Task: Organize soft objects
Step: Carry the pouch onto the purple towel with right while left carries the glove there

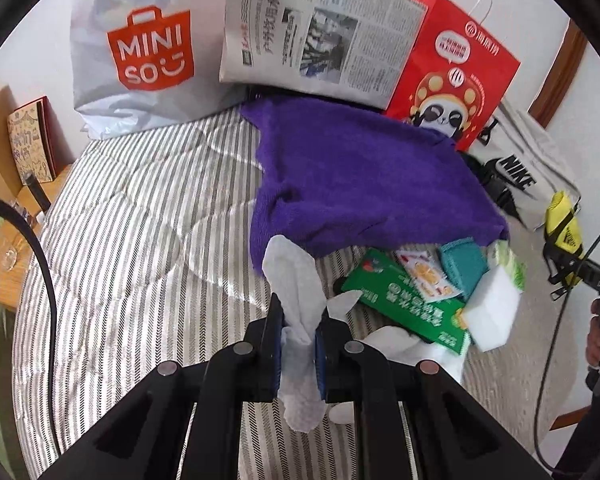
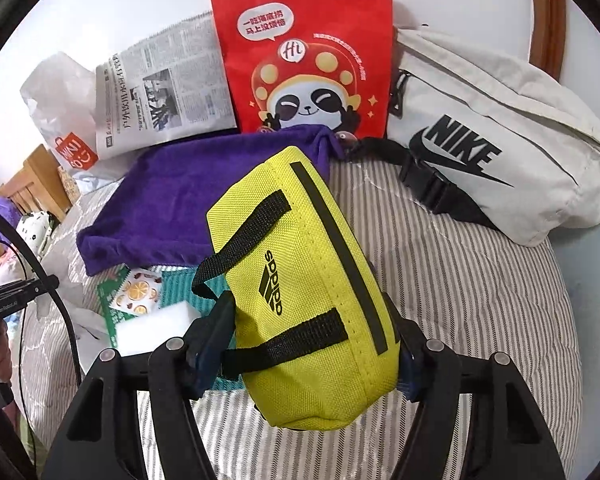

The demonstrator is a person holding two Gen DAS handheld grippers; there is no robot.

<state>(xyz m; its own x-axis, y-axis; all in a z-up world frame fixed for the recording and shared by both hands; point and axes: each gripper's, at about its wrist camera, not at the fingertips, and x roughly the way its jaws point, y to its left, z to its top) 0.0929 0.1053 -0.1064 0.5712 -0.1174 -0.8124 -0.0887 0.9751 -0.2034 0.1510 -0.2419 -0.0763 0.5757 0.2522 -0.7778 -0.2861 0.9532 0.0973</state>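
**Soft objects on the striped bed cover**

A crumpled white tissue sheet stands upright, pinched at mid-length, its ends free above and below. A small yellow woven-fabric pouch with black straps is held tilted, raised above the cover. A purple terry towel lies spread flat, its far edge touching the red paper bag.

light: bright, even, soft daylight | shadows: faint | glare: sheen on striped bedspread | blur: slight, mildly soft throughout | edges: strong fisheye bending, black vignette corners
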